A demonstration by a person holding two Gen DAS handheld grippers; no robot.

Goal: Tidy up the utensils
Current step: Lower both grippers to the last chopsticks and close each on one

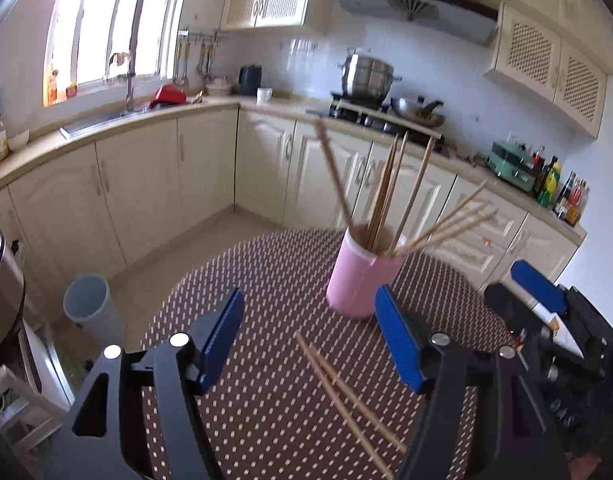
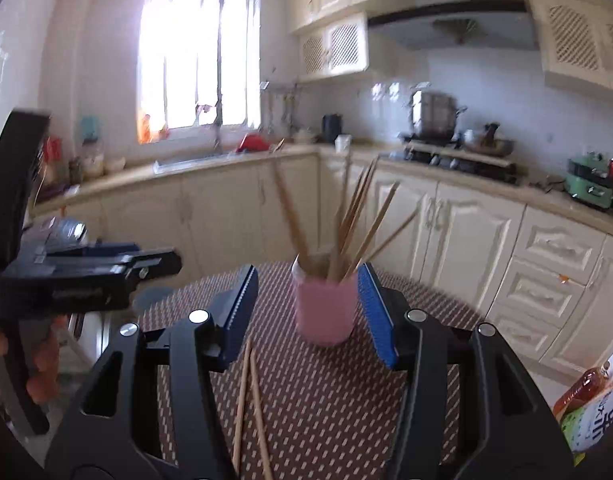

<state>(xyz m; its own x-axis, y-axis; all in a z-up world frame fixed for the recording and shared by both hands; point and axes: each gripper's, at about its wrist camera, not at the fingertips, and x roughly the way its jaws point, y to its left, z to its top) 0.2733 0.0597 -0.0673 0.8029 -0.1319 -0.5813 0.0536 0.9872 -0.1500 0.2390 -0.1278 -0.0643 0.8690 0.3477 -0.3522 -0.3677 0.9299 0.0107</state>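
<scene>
Kitchen cabinets ran along the walls behind a round table (image 1: 266,420) with a dotted brown cover. One pink cup (image 1: 360,280) stood on it, holding about nine chopsticks (image 1: 386,192). Two loose chopsticks (image 1: 342,396) lay crossed near the front edge. The left gripper (image 1: 310,344) and right gripper (image 2: 306,316) both gaped, holding nothing.

Kitchen, cream cabinets (image 1: 154,168) wrapping an L-shaped counter; barred window (image 1: 114,20) over the sink (image 1: 102,122), daylight blown out. Range hood (image 1: 410,4) above the stove (image 1: 370,114), white-tiled wall (image 1: 466,80), pale tile floor (image 1: 210,236).
</scene>
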